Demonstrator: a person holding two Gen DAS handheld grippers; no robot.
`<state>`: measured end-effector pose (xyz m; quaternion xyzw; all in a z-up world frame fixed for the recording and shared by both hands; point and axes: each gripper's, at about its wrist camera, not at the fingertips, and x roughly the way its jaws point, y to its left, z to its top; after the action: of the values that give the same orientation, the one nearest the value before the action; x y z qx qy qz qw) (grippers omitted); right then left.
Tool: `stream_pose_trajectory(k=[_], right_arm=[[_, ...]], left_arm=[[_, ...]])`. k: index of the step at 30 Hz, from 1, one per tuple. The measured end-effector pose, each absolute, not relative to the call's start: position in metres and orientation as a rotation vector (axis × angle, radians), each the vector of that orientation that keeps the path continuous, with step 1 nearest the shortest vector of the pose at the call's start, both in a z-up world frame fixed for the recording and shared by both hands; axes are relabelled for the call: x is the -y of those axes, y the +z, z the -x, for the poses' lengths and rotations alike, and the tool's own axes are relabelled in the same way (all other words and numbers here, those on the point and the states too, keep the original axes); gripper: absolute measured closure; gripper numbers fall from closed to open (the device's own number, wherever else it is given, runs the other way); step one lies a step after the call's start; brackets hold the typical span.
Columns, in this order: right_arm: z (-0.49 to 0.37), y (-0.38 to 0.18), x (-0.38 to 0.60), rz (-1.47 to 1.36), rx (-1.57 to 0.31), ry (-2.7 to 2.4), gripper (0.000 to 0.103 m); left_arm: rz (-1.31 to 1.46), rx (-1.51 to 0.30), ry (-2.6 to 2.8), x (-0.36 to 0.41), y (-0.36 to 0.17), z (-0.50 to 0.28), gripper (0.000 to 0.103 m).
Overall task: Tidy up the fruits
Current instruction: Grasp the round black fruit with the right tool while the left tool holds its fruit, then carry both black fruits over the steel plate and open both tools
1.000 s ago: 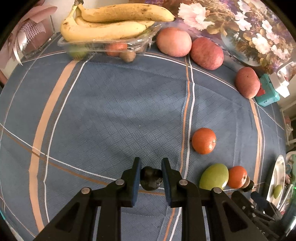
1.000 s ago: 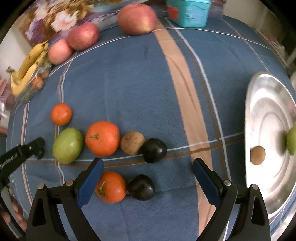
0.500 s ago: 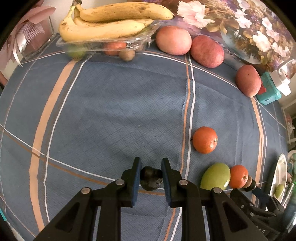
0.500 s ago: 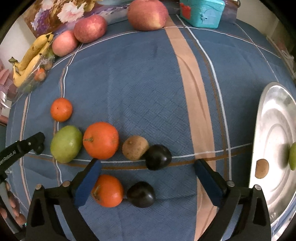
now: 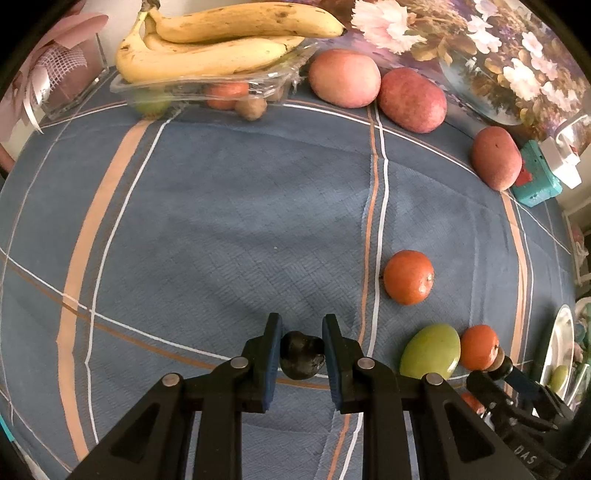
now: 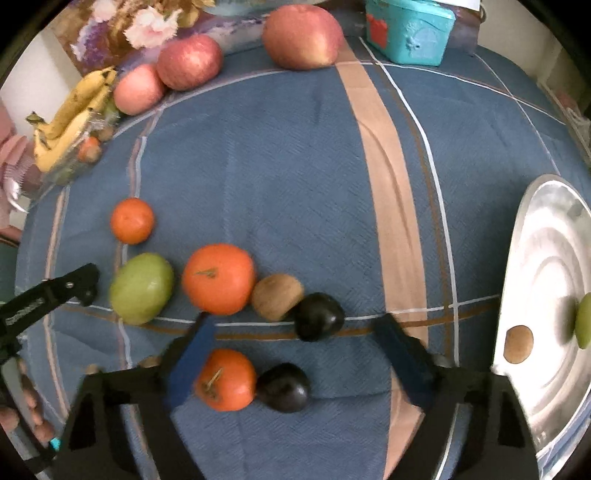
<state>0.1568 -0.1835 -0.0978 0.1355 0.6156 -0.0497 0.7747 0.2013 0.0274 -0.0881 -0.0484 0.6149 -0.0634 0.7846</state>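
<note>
My left gripper is shut on a dark plum, held above the blue cloth. My right gripper is open wide over an orange fruit and a dark plum; another plum, a kiwi, a large orange, a green mango and a small orange lie just beyond. In the left wrist view the small orange and green mango lie to the right.
A clear tray with bananas stands at the far left; three red apples line the back. A teal box is far right. A silver plate at the right holds a kiwi and a green fruit.
The right gripper has moved forward and down toward the fruit cluster, which looks larger. The left gripper still holds the plum and has crept slightly toward the banana tray.
</note>
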Motion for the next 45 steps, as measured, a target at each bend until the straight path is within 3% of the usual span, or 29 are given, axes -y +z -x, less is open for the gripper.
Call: stream_pose_trajectory(k=[4,8,28,36,45], right_arm=[[-0.154,-0.089,0.183,-0.285,-1.332,-0.104,0.064],[-0.151,-0.084,0.188,-0.264,-1.332,-0.108,0.078],[-0.121,-0.03,0.221,-0.307,-1.169,-0.162,0.078],[-0.091,-0.026,0.294,-0.361,-1.143,-0.366,0.078],[-0.049,-0.019,0.364,-0.451,-1.099,-0.547,0.078]], left_arm=[[0.104,-1.325,-0.141,-0.027,-0.087,-0.202,0.079],[0.105,-1.324,-0.144,-0.026,-0.086,-0.202,0.079],[0.092,-1.215,-0.19,-0.004,-0.036,-0.185,0.079],[0.08,-1.224,-0.348,0.056,-0.026,-0.167,0.079],[-0.079,-1.184,-0.658,0.173,-0.009,-0.103,0.079]])
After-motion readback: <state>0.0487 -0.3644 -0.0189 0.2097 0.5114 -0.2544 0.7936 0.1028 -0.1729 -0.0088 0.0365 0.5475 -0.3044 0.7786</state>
